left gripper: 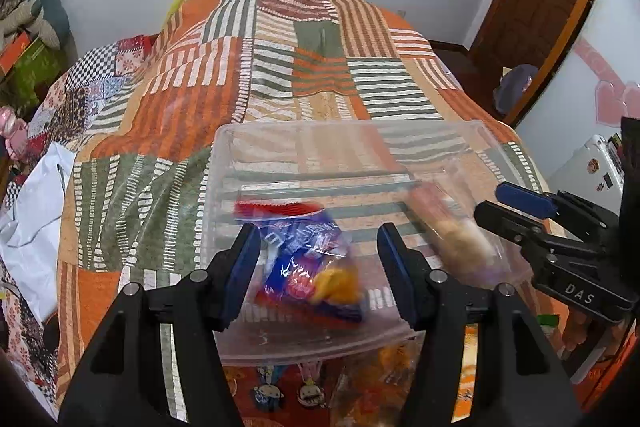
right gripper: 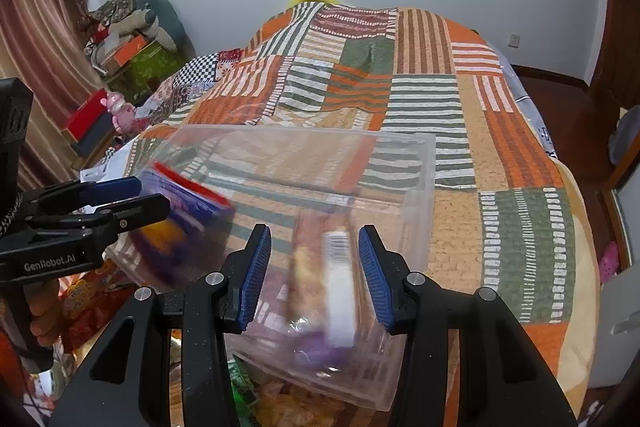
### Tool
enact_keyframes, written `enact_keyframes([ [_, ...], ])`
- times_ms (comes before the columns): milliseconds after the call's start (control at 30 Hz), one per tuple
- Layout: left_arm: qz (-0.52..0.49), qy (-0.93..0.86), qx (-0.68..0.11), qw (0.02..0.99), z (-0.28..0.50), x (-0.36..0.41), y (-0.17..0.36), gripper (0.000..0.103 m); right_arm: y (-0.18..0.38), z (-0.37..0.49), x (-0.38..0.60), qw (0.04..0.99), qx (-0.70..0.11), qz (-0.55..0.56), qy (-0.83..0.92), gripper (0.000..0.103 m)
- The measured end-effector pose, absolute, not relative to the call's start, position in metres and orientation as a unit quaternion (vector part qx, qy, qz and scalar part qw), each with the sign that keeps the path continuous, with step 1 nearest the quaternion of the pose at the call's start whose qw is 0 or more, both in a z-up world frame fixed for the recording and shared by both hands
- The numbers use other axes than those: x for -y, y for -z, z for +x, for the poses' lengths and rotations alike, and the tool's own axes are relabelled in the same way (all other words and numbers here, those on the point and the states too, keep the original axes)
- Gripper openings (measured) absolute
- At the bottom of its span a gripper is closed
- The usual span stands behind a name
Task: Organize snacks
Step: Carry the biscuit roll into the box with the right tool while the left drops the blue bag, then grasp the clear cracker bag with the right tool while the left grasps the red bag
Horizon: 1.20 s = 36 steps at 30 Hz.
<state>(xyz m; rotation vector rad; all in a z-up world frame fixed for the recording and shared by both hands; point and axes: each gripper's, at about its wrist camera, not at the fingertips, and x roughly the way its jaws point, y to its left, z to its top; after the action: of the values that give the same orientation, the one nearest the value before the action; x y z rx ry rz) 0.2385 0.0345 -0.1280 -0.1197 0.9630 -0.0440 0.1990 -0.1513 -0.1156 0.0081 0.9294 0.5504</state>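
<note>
A clear plastic bin (left gripper: 304, 126) is seen on the patchwork quilt (left gripper: 280, 67) of a bed, its open top turned toward both cameras.

In the left wrist view, a blue and red snack bag (left gripper: 304, 259) with something yellow showing through it lies inside the bin at about 6 o'clock, blurred. The left gripper (left gripper: 318, 239) is held over it with its fingers (left gripper: 244, 267) parted. A gap is visible between the bag and the finger on the right, so nothing is grasped.

In the right wrist view, a clear packet of biscuits (right gripper: 324, 279) with a white label is found in the bin at about 6 o'clock, also blurred. The right gripper (right gripper: 314, 233) is poised around it, with its fingers (right gripper: 256, 267) released — space is seen on either side of the packet.

From the left wrist view the packet sits toward 4 o'clock in the bin, just ahead of the right gripper's tips. From the right wrist view the snack bag is placed toward 9 o'clock, just beyond the left gripper.

More snack packets (left gripper: 384, 379) — orange and red — are glimpsed under the bin's near edge at 6 o'clock.
</note>
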Motion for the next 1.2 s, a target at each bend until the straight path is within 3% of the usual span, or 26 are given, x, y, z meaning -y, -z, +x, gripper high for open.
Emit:
enact_keyframes([
  [333,-0.039,0.020,-0.426,0.904,0.211,-0.027,0.098,0.062,0.094,0.185,0.154,0.872,-0.416,-0.008,-0.257,0.043],
  [633,-0.037,0.006,-0.398,0.917,0.173,-0.038,0.076,0.070,0.070,0.153,0.160,0.885,-0.382,0.002,-0.265,0.049],
  [733,-0.032,0.000,-0.395,0.918,0.161,-0.042,0.075,0.071,0.066,0.142,0.162,0.887,-0.375,0.004,-0.269,0.053],
  [867,-0.030,-0.009,-0.395,0.918,0.145,-0.047,0.080,0.082,0.065,0.130,0.163,0.891,-0.366,0.006,-0.268,0.063],
  [1067,-0.036,-0.015,-0.412,0.910,0.133,-0.056,0.096,0.083,0.072,0.116,0.163,0.890,-0.367,0.014,-0.269,0.074],
  [1200,-0.043,-0.015,-0.421,0.906,0.127,-0.059,0.108,0.084,0.079,0.110,0.157,0.888,-0.375,0.010,-0.267,0.075],
])
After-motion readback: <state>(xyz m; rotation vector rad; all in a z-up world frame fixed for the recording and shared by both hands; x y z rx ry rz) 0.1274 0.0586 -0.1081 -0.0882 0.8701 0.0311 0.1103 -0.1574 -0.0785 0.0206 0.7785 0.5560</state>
